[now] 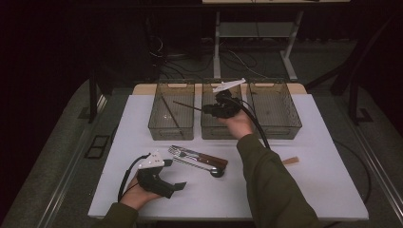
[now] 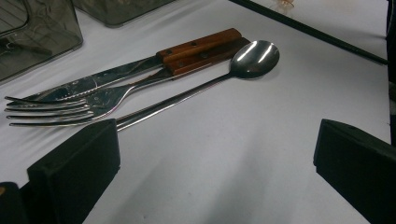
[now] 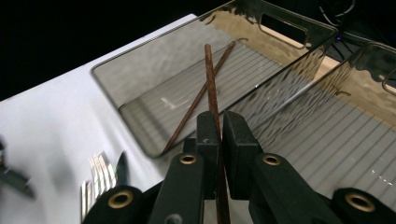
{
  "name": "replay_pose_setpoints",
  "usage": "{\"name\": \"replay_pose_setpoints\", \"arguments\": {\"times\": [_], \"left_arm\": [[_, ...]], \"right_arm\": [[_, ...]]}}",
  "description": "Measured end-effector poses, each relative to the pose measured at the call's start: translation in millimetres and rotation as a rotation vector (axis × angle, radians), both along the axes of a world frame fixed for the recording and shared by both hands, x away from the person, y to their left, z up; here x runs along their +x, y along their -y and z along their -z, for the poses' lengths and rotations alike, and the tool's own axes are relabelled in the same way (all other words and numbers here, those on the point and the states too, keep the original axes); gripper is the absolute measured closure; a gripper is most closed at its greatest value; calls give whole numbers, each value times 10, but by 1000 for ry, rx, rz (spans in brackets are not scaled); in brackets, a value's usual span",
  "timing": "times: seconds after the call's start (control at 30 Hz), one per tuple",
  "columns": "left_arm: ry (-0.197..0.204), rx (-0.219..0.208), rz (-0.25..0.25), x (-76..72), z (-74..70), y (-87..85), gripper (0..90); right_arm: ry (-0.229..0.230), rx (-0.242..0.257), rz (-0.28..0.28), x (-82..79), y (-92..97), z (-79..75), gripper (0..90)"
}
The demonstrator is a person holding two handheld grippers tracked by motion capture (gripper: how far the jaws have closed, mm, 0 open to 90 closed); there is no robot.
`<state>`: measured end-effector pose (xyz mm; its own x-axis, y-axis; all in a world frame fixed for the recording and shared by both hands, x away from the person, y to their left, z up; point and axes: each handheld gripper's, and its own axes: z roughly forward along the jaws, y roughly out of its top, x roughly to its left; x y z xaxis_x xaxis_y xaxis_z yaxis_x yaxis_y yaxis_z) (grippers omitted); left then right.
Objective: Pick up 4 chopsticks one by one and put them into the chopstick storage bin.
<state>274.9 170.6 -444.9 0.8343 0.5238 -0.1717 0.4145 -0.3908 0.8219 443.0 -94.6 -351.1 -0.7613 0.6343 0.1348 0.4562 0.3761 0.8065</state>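
Right gripper (image 3: 219, 140) jaws at bottom centre pinch a chopstick (image 3: 211, 79), tip over upper-left bin (image 3: 140, 70); left gripper (image 2: 210, 154) spread wide, empty.

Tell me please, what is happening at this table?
A person is sorting cutlery into three bins. The right tongs are shut on a chopstick, held over the left bin, where another chopstick already lies. The left tongs rest open on the table, near a knife, forks and a spoon that lie there, not yet sorted. A small wooden piece lies at the right of the table.
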Motion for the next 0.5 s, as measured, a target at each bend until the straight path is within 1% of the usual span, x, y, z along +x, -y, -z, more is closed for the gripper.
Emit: {"name": "replay_pose_setpoints", "arguments": {"times": [0.1,0.2,0.33,0.5], "left_arm": [[2,5,0,6,-2,-6,0],[2,2,-1,1,-3,0,0],[-3,-10,-2,-5,-2,3,0],[3,-6,-4,2,-9,-12,0]], "right_arm": [[-5,-15,15,75,-137,12,854],[-7,-26,41,160,-271,27,854],[-16,-60,82,293,-446,60,854],[-29,-79,120,425,-658,119,853]]}}
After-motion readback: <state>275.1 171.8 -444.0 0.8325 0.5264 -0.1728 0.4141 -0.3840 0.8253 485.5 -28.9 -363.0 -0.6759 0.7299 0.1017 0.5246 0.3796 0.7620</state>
